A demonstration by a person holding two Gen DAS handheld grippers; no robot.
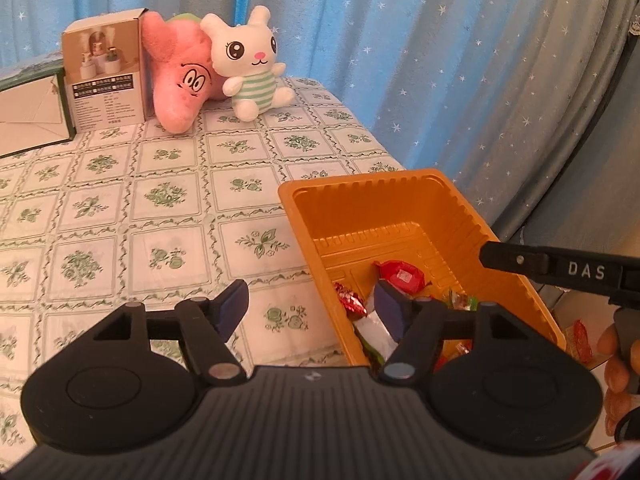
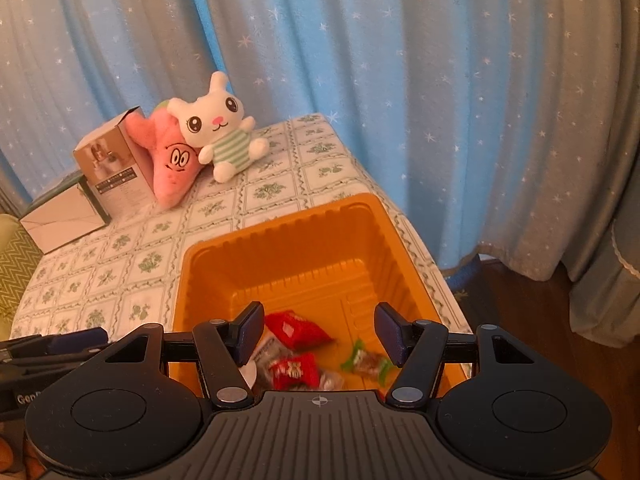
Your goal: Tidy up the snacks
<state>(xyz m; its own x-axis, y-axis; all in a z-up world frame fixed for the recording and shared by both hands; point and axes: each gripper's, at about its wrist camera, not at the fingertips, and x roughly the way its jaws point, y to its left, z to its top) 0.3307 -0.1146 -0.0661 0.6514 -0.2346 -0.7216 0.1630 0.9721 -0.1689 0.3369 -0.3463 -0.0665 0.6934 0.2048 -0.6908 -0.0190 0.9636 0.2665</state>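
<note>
An orange plastic tray (image 1: 380,216) (image 2: 280,248) sits at the near right corner of the table. It holds several wrapped snacks: a red candy (image 1: 402,276), a red foil sweet (image 1: 352,302), red packets (image 2: 298,328) and a green-ended candy (image 2: 368,364). My left gripper (image 1: 312,306) is open with nothing between its blue pads, straddling the tray's left wall. My right gripper (image 2: 320,330) hovers open over the tray, the snacks lying below its empty jaws. One black finger (image 1: 560,270) of it reaches over the tray's right rim in the left wrist view.
A pink star plush (image 1: 180,76), a white rabbit plush (image 1: 250,64) and a cardboard box (image 1: 104,76) stand at the table's far side. Blue starred curtains (image 2: 440,120) hang behind. Another red packet (image 1: 582,338) lies right of the tray, near a hand (image 1: 616,360).
</note>
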